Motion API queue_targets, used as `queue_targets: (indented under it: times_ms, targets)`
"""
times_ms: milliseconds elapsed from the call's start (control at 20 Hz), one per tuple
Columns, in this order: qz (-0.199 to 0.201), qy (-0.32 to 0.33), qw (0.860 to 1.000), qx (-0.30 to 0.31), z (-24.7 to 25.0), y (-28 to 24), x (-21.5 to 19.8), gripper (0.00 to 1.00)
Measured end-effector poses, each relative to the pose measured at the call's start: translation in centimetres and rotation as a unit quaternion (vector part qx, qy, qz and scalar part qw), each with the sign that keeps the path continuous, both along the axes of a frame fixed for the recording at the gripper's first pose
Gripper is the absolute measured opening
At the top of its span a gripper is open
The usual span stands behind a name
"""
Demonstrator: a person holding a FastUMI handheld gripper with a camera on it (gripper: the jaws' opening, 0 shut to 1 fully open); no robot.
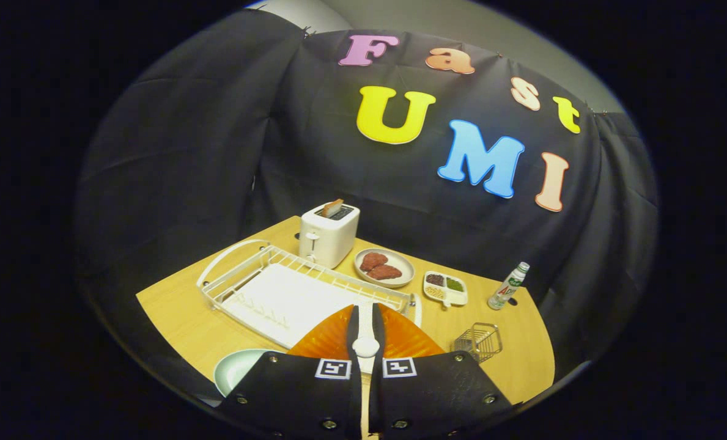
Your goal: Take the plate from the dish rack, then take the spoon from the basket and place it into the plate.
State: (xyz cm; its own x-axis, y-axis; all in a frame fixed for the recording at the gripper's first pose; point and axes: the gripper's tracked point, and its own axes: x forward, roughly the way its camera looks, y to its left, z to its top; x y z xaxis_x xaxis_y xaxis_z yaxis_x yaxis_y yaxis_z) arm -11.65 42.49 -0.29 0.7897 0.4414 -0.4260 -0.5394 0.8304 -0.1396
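Gripper (pixel 366 318) fingers drawn close together, pinching a white spoon (pixel 366 347) between them; spoon stands roughly along the fingers, its rounded end showing low in the narrow gap, handle running up toward the tips; both fingers appear to press on it. Directly behind and under the fingers: orange plate (pixel 329 339), ribbed surface, resting on the wooden table (pixel 173 318); fingers cover the plate's middle, so only its two flanks are seen. Just beside the orange plate, on the near side of the table: pale green bowl (pixel 232 370), partly cut off by the gripper body. Out to the other side of the fingers: small wire basket (pixel 478 341), apart from the plate, nothing visible inside. Beyond the fingertips: white dish rack (pixel 290 290) with white drip tray, wire rim, no dishes seen in it. Farther on, past the rack: white toaster (pixel 328 235) with a slice of bread standing in its slot; next to it a pale dish with two pieces of red meat (pixel 383 267); then a small divided tray (pixel 446 287) of condiments; then a bottle (pixel 509 285), tilted in this view, near the table's far edge.
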Motion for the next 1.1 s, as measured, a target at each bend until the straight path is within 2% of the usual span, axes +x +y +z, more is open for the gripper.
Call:
queue_targets:
  times_ms: [500,800,950,1050,1100]
  targets:
    - [0.092,0.079,0.992,0.026,-6.7,5.4,-5.3,0.05]
    - [0.127,0.115,0.984,0.051,-9.1,7.2,-6.5,0.05]
    - [0.138,0.104,0.984,0.039,-8.9,6.7,-6.2,0.14]
    - [0.138,0.094,0.986,0.029,-9.0,6.0,-5.8,0.15]
    - [0.137,0.092,0.986,0.028,-8.8,5.9,-5.7,0.22]
